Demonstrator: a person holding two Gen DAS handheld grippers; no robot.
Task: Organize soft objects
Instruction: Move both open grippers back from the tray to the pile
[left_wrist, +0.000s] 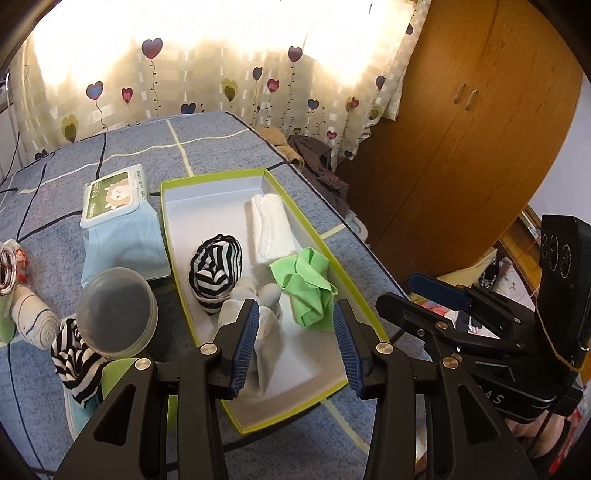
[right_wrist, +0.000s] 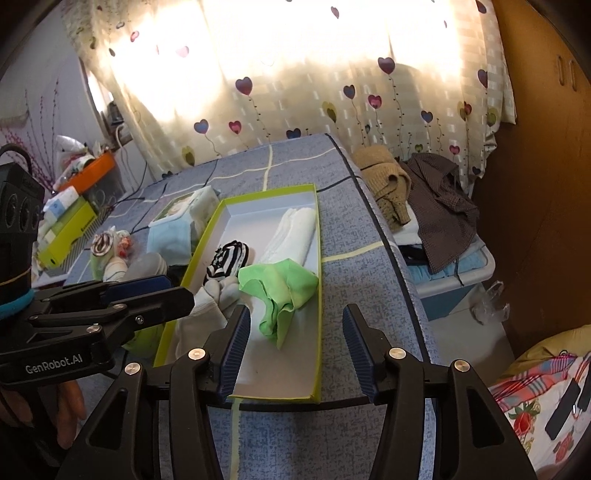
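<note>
Between spread left gripper (left_wrist: 297, 345) fingers: grey sock (left_wrist: 255, 325), untouched.

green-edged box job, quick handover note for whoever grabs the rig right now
Left gripper: open, empty, over the near end of the box.
Right gripper: open, empty, at the box's near right corner.
In the green-edged box: white towel, striped sock ball, grey socks, green cloth.
Still outside on the bed, left of the box: a striped sock under a clear round lid, a white roll, a small patterned bundle.
Left to do: box those loose soft items.
</note>
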